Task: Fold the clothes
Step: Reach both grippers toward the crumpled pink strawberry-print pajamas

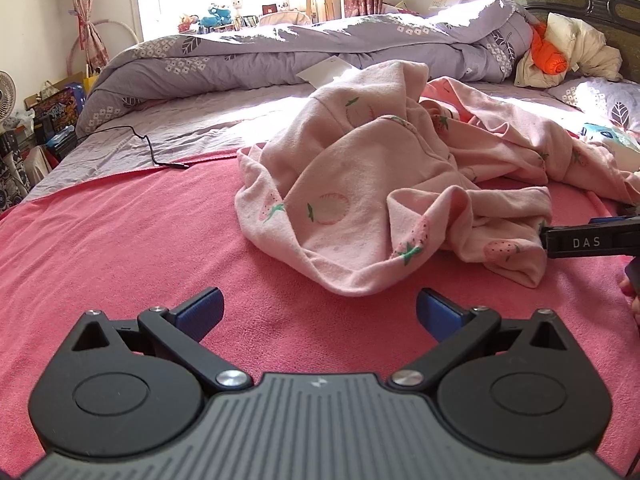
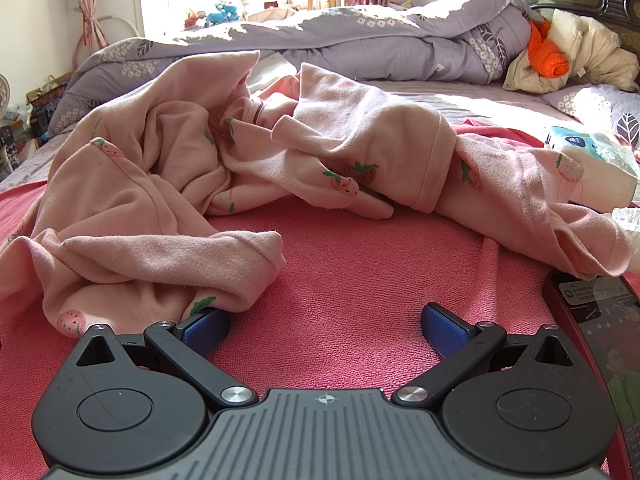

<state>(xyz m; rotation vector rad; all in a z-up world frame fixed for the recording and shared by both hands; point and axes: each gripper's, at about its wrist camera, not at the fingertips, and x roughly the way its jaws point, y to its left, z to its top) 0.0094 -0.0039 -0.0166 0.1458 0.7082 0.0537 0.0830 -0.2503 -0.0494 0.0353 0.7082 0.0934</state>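
Observation:
A crumpled pale pink garment with a strawberry print (image 1: 360,184) lies in a heap on a pink towel (image 1: 140,248) spread over the bed. My left gripper (image 1: 319,312) is open just short of the heap's near edge, with nothing between its blue pads. The right gripper's black body (image 1: 592,242) comes in from the right edge, touching the garment's right side. In the right wrist view the same garment (image 2: 160,184) sprawls across the towel (image 2: 360,280). My right gripper (image 2: 326,330) is open, its left pad (image 2: 206,330) touching a fold of the fabric.
A phone in a red case (image 2: 600,344) lies on the towel at the right. A tissue pack (image 2: 580,144) sits beyond the garment. A black cable (image 1: 152,148) trails over the grey sheet. A purple quilt (image 1: 280,56) and bundled jackets (image 1: 560,56) lie at the back.

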